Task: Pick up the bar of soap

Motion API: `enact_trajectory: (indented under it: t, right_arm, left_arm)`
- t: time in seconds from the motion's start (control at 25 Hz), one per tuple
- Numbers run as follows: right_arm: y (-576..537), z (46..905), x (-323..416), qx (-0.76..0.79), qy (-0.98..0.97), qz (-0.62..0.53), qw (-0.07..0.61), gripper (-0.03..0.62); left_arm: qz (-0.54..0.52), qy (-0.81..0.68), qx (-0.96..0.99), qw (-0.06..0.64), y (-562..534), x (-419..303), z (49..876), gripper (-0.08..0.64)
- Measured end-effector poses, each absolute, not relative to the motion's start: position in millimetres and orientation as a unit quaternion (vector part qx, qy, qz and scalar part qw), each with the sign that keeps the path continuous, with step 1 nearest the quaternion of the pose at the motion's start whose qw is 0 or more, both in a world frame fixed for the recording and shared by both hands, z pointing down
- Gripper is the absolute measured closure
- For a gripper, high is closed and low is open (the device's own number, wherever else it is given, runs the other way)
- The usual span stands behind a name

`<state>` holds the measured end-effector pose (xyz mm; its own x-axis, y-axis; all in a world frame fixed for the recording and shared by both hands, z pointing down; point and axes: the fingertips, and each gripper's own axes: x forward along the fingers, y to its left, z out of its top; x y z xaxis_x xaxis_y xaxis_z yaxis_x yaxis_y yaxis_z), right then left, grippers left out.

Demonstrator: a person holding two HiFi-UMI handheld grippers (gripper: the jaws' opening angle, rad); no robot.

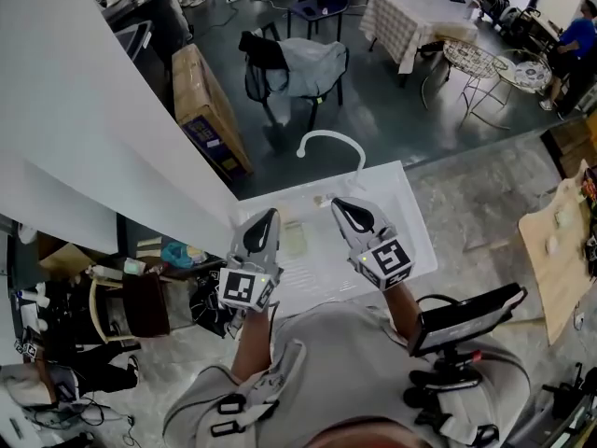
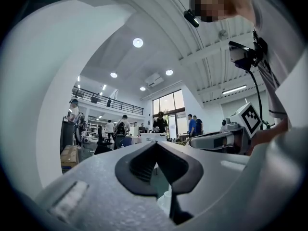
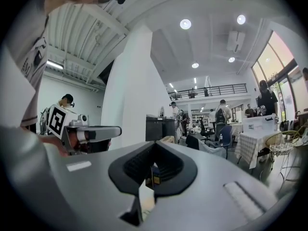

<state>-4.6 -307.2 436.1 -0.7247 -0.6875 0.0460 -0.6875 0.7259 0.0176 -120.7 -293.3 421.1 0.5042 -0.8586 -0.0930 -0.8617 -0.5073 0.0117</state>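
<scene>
**Left gripper (image 1: 270, 217) shut and empty, soap just beside it**

Right gripper (image 1: 341, 205) likewise has its jaws together on nothing. The pale bar of soap (image 1: 294, 239) lies in the white sink (image 1: 410, 215), between both grippers and nearer the left. Its long axis runs away from the person.

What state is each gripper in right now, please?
Left gripper: tongs closed, holding nothing.
Right gripper: tongs closed, holding nothing.
</scene>
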Motion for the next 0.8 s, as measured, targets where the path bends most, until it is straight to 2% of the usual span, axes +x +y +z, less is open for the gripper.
enact_trajectory:
  t: [0.8]
  right_arm:
    - [-285.4, 429.2, 0.7, 0.391, -0.920, -0.012, 0.021, 0.593]
  left_arm:
    - [0.057, 0.507, -0.859, 0.036, -271.1, -121.2, 415.1, 0.568]
